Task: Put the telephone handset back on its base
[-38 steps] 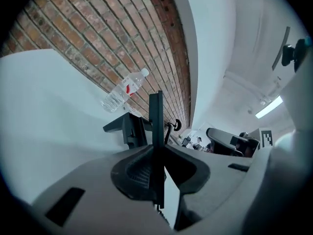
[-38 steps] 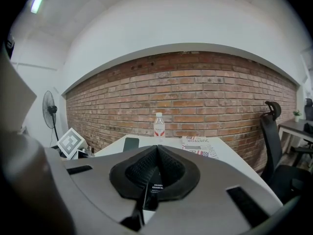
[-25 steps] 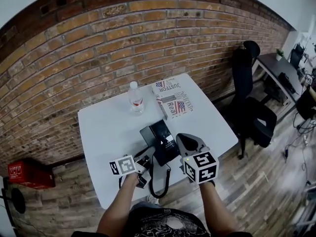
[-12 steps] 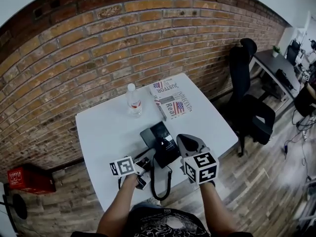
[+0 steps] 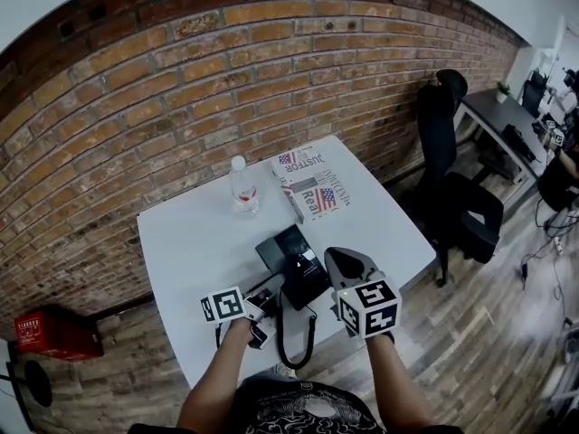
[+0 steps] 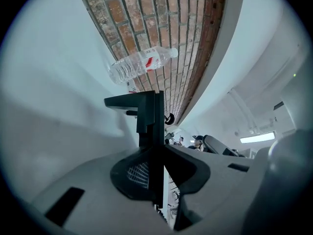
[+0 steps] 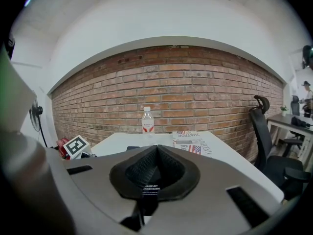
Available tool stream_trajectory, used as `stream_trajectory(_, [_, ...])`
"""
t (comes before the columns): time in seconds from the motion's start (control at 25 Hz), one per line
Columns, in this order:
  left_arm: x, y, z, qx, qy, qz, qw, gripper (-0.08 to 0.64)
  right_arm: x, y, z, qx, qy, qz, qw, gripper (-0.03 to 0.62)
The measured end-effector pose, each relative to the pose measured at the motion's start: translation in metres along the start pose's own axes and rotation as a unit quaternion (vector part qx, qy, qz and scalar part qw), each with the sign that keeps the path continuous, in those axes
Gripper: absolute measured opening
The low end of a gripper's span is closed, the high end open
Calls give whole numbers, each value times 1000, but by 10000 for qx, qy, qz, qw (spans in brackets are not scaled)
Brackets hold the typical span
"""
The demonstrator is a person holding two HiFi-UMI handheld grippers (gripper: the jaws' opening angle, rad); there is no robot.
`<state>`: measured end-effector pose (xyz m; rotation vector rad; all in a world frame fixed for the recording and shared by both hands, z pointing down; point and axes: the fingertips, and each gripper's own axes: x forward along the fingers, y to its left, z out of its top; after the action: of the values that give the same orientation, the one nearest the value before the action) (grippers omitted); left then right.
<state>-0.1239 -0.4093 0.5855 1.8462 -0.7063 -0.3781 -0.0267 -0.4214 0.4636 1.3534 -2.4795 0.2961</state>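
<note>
1. Black handset (image 6: 146, 114): off its base, clenched upright between the pads of the left tongs (image 6: 157, 153), at the near left of the table just beside the base's near corner.
2. Base (image 5: 291, 262): black, lies flat on the near middle of the table; cradle unoccupied. A black coiled cord (image 5: 291, 342) loops from it over the near table edge.
3. Right tongs (image 7: 156, 151): pads pressed together, nothing between them, held just right of the base. Small white print on a black surface shows in the gap beneath the pads; too small to read.
4. Table (image 5: 190, 242): white, smooth top, set against a red brick wall (image 5: 181, 89). Floor (image 5: 470, 333) is wooden planks.
5. Bottle (image 5: 242, 188): clear plastic, white cap, red and white label; stands upright at the far side, well apart from the base. Label text not legible.
6. Printed papers (image 5: 312, 183): stacked at the far right corner, near the bottle. Legible: "JUSTFOR" and "Real", with a stars-and-stripes graphic.
7. Room: black office chair (image 5: 457, 179) right of the table; dark desk (image 5: 511, 125) beyond it; red box (image 5: 50, 333) on the floor at left.
</note>
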Motion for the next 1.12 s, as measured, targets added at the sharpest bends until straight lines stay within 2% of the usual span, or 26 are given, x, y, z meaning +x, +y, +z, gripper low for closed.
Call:
stream_trajectory(0.28, [1, 1, -1, -167, 8, 42, 9999, 76, -2, -1, -4, 21, 13, 10, 10000, 2])
stream_trajectory(0.52, [2, -2, -1, -75, -47, 95, 9999, 107, -2, 0, -3, 19, -18, 62, 10000, 2])
stream_trajectory(0.96, [-16, -7, 2, 428, -244, 591, 9970, 124, -19, 7, -5, -40, -38, 219, 9997, 2])
stream_trajectory(1.12, [-31, -20, 10, 937, -377, 867, 9911, 124, -28, 11, -4, -77, -90, 300, 9995, 2])
